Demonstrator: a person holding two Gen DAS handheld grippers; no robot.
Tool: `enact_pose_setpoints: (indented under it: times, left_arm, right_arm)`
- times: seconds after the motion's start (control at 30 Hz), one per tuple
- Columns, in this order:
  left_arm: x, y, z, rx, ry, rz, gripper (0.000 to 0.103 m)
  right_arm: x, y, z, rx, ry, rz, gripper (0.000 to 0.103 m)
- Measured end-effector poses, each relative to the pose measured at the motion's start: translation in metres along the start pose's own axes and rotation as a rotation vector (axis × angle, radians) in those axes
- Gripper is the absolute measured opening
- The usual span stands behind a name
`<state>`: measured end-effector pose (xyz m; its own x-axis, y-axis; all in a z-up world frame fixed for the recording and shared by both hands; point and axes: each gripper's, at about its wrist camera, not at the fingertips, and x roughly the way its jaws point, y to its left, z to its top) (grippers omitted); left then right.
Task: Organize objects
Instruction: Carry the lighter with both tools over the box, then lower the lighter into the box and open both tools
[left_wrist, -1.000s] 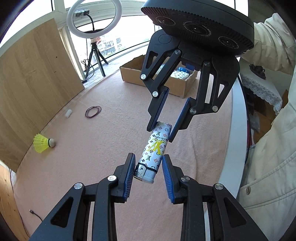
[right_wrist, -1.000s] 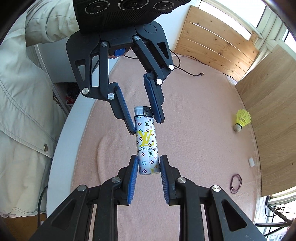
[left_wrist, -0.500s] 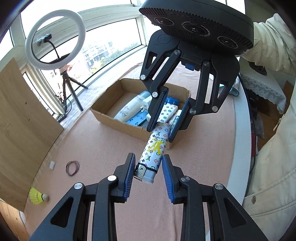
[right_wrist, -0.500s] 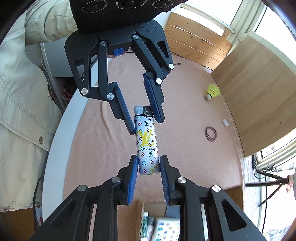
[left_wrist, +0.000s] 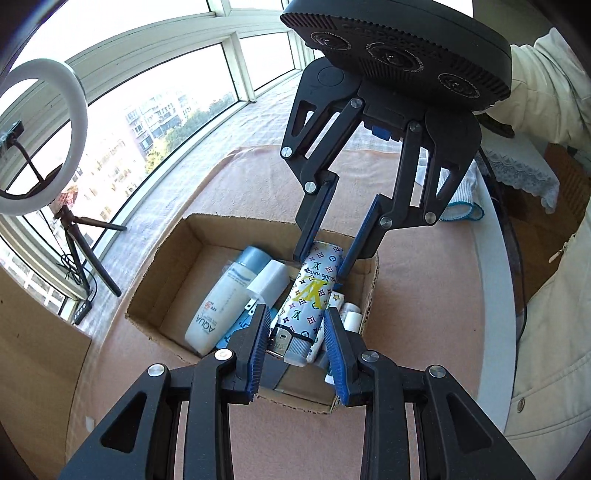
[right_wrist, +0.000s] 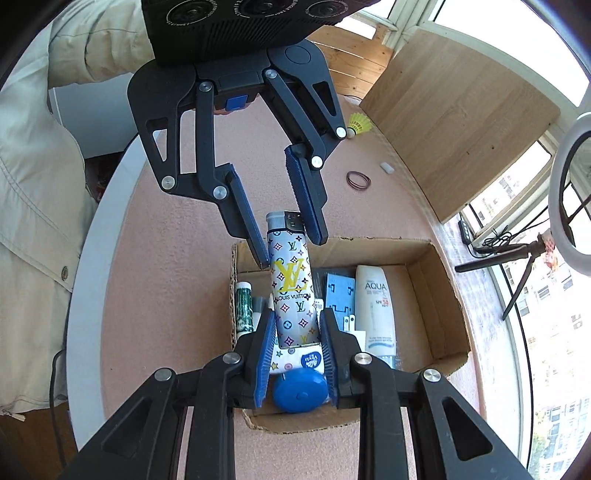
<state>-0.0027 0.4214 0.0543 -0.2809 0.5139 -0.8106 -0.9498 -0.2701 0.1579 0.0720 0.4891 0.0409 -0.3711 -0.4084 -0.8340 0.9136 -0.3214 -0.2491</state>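
A white lighter (left_wrist: 309, 295) (right_wrist: 291, 291) with a coloured monogram print hangs in the air over an open cardboard box (left_wrist: 162, 275) (right_wrist: 439, 280). My right gripper (right_wrist: 295, 339) (left_wrist: 320, 258) is shut on its base end. My left gripper (left_wrist: 295, 332) (right_wrist: 286, 236) brackets its metal cap end; its blue pads stand a little apart from the cap, so it is open. The box holds a white AQUA sunscreen tube (left_wrist: 221, 299) (right_wrist: 375, 306), a white charger plug (left_wrist: 267, 282), a blue card (right_wrist: 339, 291), a green tube (right_wrist: 243, 306) and a blue round case (right_wrist: 300, 391).
The box sits on a round table with a pink cloth (left_wrist: 417, 295) (right_wrist: 170, 277). A yellow shuttlecock (right_wrist: 359, 124), a hair band (right_wrist: 358, 180) and a small white piece (right_wrist: 386, 168) lie near a wooden panel (right_wrist: 458, 107). A ring light on a tripod (left_wrist: 40, 133) stands by the window.
Both grippers have carried the lighter across the table, from over bare pink cloth to over the open box. The grip on the lighter looks unchanged.
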Motion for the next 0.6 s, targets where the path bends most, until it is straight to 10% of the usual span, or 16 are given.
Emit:
enact_pose_setpoints:
  times: [0.33, 0.47, 0.6]
  left_arm:
    - [0.011, 0.005, 0.009, -0.004, 0.019, -0.013, 0.035]
    - [0.012, 0.012, 0.006, -0.047, 0.018, 0.107, 0.081]
    - [0.008, 0.018, -0.004, -0.069, 0.012, 0.148, 0.086]
  right_arm:
    - [-0.006, -0.007, -0.018, 0.023, -0.009, -0.002, 0.022]
    - [-0.001, -0.010, -0.022, 0.038, 0.004, 0.010, 0.032]
    - [-0.002, -0.011, -0.026, 0.083, 0.006, -0.017, 0.036]
